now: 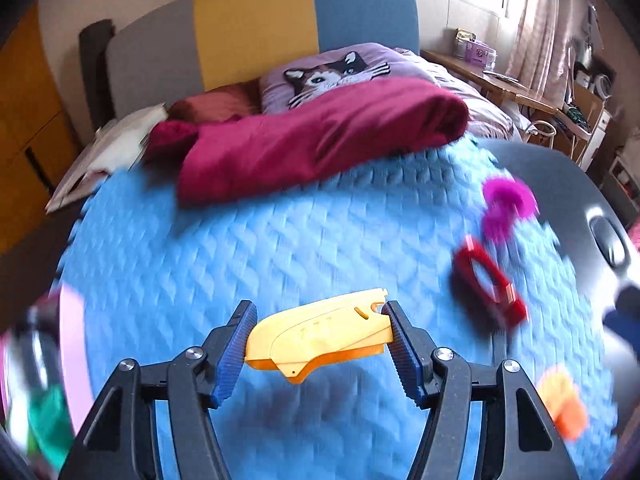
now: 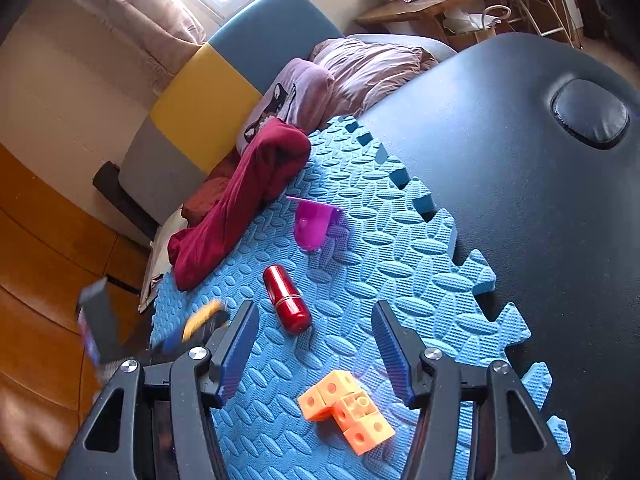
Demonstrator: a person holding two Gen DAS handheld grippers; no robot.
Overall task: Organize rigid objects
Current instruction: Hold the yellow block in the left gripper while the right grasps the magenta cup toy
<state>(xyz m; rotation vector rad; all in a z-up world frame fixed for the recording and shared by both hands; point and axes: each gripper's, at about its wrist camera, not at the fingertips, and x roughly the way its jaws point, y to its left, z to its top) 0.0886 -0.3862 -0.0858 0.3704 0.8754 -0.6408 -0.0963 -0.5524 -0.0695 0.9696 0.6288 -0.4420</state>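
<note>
My left gripper is shut on a yellow plastic tool and holds it above the blue foam mat. To its right lie a red capsule-shaped case, a magenta cup and orange linked cubes, all blurred. My right gripper is open and empty over the mat. The orange linked cubes lie between its fingers. The red case lies just ahead, the magenta cup beyond it. The left gripper with the yellow tool shows blurred at left.
A crumpled maroon cloth lies on the mat's far edge. The mat sits on a dark padded table. A bed with a cat pillow stands behind. Blurred pink and green items are at the left edge.
</note>
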